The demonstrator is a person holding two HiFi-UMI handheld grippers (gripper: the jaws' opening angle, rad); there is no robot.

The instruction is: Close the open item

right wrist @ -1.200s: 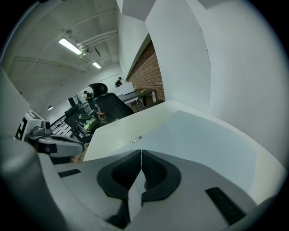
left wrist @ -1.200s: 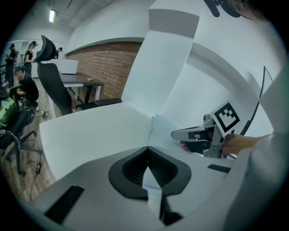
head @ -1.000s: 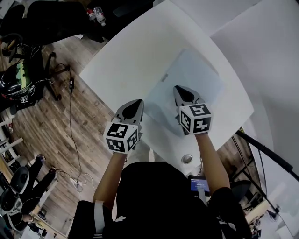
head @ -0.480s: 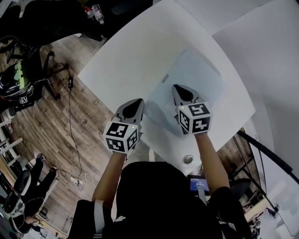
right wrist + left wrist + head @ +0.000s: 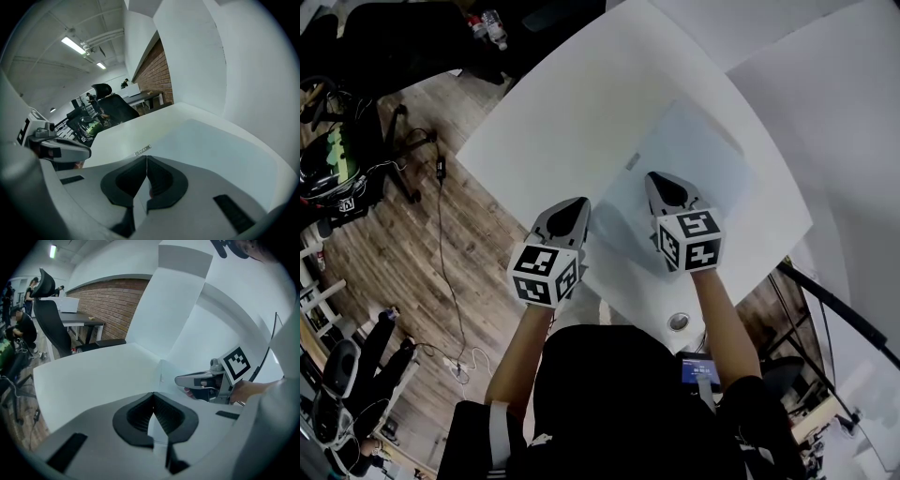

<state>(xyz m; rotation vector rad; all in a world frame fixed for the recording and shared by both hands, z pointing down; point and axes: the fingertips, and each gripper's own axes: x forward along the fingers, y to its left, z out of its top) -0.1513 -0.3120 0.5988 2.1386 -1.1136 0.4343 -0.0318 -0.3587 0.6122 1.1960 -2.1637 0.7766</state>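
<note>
A flat pale blue pouch [image 5: 694, 155] lies on the white table [image 5: 572, 103], with a small grey tag [image 5: 631, 161] at its left edge. The tag [image 5: 142, 150] also shows in the right gripper view, just beyond the jaws. My right gripper [image 5: 661, 183] hovers over the pouch's near part, shut and holding nothing. My left gripper [image 5: 575, 208] is at the table's near edge, just left of the pouch, also shut and holding nothing. In the left gripper view the shut jaws [image 5: 153, 394] point at the pouch's edge [image 5: 161, 376], with the right gripper [image 5: 206, 380] to their right.
The table's left edge drops to a wooden floor [image 5: 403, 253] with a cable, office chairs [image 5: 384, 47] and a helmet [image 5: 328, 173]. A round grommet [image 5: 678, 321] sits near the table's front edge. A white wall [image 5: 844, 122] borders the right side.
</note>
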